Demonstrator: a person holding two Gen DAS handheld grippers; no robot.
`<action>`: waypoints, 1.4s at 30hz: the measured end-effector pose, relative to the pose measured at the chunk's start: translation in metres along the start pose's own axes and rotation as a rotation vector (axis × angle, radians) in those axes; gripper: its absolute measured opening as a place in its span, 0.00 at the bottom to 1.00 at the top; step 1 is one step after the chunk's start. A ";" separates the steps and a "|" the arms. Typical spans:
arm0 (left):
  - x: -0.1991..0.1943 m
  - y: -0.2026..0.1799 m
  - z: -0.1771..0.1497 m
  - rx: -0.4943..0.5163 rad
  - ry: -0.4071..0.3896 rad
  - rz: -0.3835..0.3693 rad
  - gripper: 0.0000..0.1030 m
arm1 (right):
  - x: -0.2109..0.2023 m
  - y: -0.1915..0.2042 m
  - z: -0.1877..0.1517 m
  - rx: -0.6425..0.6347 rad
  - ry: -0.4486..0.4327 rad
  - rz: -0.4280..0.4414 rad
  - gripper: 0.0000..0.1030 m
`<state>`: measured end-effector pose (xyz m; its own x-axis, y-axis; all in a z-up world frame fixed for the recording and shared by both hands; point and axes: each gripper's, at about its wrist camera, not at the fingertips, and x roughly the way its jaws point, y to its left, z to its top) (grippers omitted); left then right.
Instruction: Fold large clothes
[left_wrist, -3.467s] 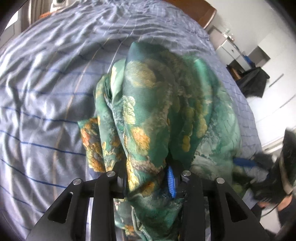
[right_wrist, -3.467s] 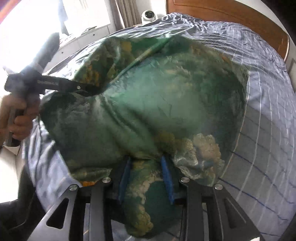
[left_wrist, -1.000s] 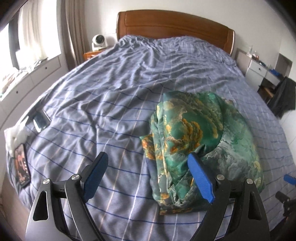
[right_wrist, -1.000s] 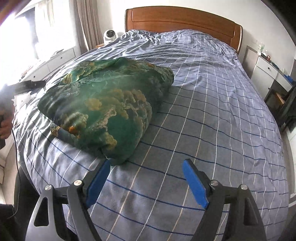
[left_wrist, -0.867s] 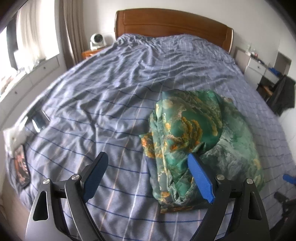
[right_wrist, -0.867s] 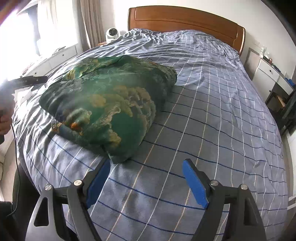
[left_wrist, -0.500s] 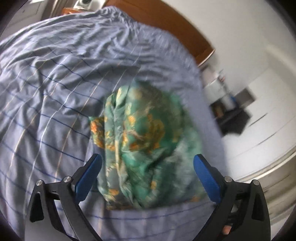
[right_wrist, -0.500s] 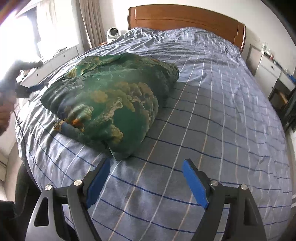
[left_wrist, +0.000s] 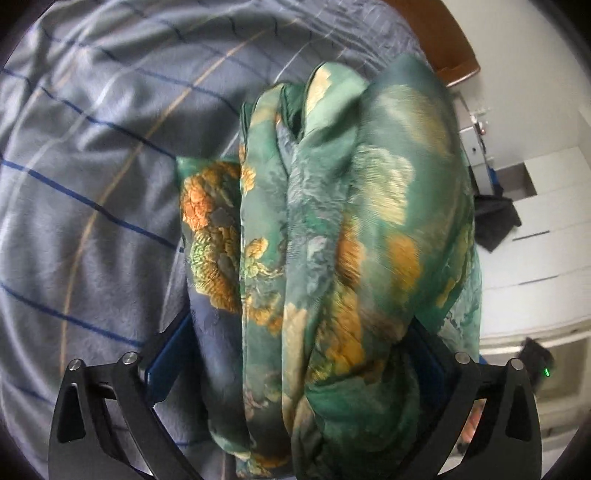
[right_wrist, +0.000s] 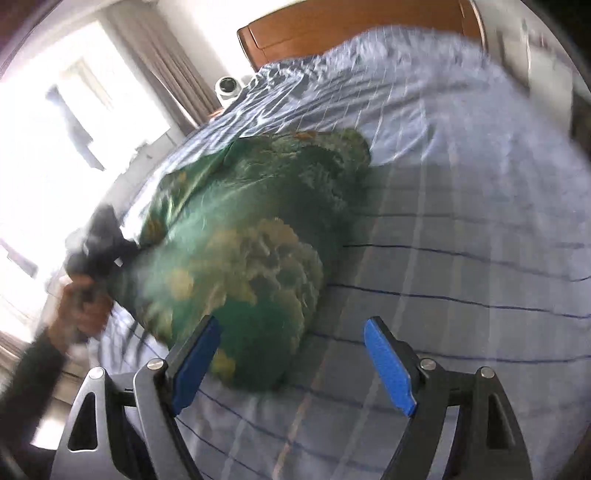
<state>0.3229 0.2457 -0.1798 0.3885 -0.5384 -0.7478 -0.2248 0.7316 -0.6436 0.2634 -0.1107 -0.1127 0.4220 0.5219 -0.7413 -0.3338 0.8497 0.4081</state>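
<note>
1. Currently the folded green floral garment is seen lying on the blue striped bedspread, near the bed's foot edge and well apart from the wooden headboard.

2. From the left gripper, the bundle is found dead ahead and between the fingers: the layered fold edges run away from the camera, so the long axis is lined up with the direction in which this gripper points.

3. The left jaws have just been opening and are spread wide on either side of the bundle's near end. The cloth bulges over the right finger, yet no squeeze can be made out, so the garment is judged straddled, not grasped.

4. From the right gripper, the garment is seen ahead and to the left; only its near corner reaches past the left blue pad, and bare bedspread lies before the right one. These jaws are held apart on nothing.

5. The left hand is seen at the far left end of the bundle in the right wrist view, blurred.

6. The left side is therefore judged the nearer; a sideways shift leftward would be needed by the right gripper before the opposite end could be taken.
</note>
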 end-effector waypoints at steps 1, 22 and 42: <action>0.003 0.002 0.001 -0.003 0.006 -0.010 1.00 | 0.009 -0.005 0.004 0.021 0.014 0.038 0.80; -0.032 -0.072 -0.024 0.173 -0.160 0.042 0.62 | 0.036 0.106 0.017 -0.383 -0.134 0.004 0.82; 0.025 -0.082 0.092 0.217 -0.273 0.082 0.89 | 0.147 -0.058 0.142 0.069 0.015 0.182 0.92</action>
<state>0.4336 0.2107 -0.1307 0.6079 -0.3646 -0.7054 -0.0811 0.8552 -0.5119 0.4644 -0.0729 -0.1694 0.3471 0.6669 -0.6593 -0.3451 0.7445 0.5715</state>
